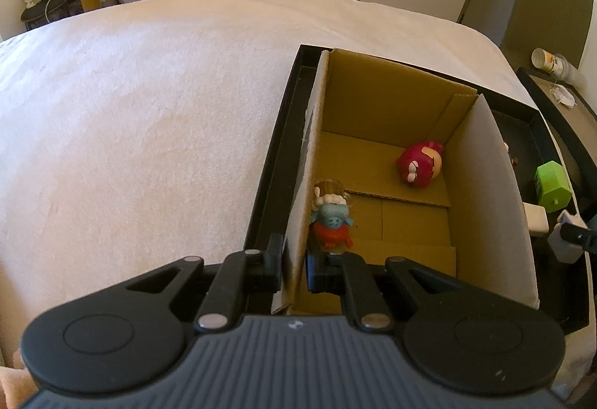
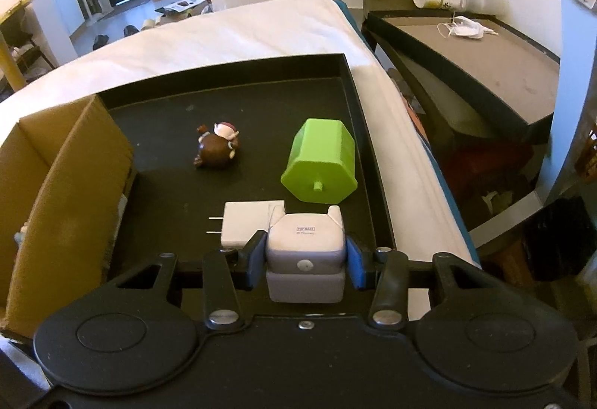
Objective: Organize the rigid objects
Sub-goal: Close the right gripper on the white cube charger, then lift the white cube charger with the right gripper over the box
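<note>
My left hand-held gripper (image 1: 294, 259) is clamped on the left wall of the cardboard box (image 1: 391, 162), one finger outside the wall and one inside. The box stands in a black tray (image 1: 276, 155) on a bed covered with a pale blanket (image 1: 149, 118). Inside the box, a small blue-faced figurine in red (image 1: 332, 222) stands against that same wall, just ahead of my inner finger, and a pink round figurine (image 1: 419, 164) lies on the box floor near the far right corner.

My right hand-held gripper (image 2: 305, 256) is closed on a grey-and-white blocky figurine (image 2: 305, 248); the blue pads (image 2: 354, 265) press its two sides, and its flat base with a printed label faces up towards me. No earlier view shows how the jaws came to this. The figurine sits at the near edge of the tray's open part, to the right of the box. A white plug adapter (image 2: 246, 224) lies just beside it on the left, prongs pointing toward the box. Beyond, a green octagonal piece (image 2: 319, 166) lies on its side, and a brown figurine with a white and red cap (image 2: 218, 147) lies tipped over, well apart from the green piece.
</note>
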A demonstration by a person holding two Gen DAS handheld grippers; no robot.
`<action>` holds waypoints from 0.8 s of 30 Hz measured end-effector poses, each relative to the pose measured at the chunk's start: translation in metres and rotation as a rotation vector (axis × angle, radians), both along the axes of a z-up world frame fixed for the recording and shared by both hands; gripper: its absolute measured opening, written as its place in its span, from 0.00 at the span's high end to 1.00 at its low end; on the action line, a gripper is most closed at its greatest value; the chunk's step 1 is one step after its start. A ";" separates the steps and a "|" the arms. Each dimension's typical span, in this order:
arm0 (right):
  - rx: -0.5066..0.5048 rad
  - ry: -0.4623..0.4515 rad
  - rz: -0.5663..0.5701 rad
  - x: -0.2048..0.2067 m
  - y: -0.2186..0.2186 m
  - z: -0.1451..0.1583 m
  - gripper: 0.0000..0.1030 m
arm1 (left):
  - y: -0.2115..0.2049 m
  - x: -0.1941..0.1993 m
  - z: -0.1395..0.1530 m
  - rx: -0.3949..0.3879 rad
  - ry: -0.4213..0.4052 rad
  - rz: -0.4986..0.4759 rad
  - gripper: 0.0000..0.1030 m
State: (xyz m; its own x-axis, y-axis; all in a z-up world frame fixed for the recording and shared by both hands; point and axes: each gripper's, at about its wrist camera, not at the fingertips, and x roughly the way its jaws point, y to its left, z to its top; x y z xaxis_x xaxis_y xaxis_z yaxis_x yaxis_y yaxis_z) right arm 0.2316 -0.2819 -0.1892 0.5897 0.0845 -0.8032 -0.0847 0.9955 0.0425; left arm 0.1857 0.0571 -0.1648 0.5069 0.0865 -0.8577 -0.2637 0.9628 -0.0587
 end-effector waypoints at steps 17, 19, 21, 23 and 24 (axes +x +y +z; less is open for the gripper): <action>0.008 -0.059 0.088 -0.010 0.029 0.035 0.58 | -0.008 0.001 -0.001 0.053 0.017 -0.013 0.90; 0.009 -0.071 0.101 -0.009 0.035 0.040 0.58 | -0.011 0.001 -0.001 0.071 0.019 -0.022 0.90; 0.013 -0.082 0.115 -0.009 0.041 0.044 0.58 | -0.013 0.001 -0.001 0.085 0.021 -0.028 0.90; 0.014 -0.096 0.132 -0.009 0.049 0.051 0.58 | -0.014 0.001 -0.001 0.090 0.024 -0.029 0.90; 0.014 -0.102 0.139 -0.009 0.053 0.053 0.58 | -0.015 0.001 -0.001 0.092 0.025 -0.029 0.90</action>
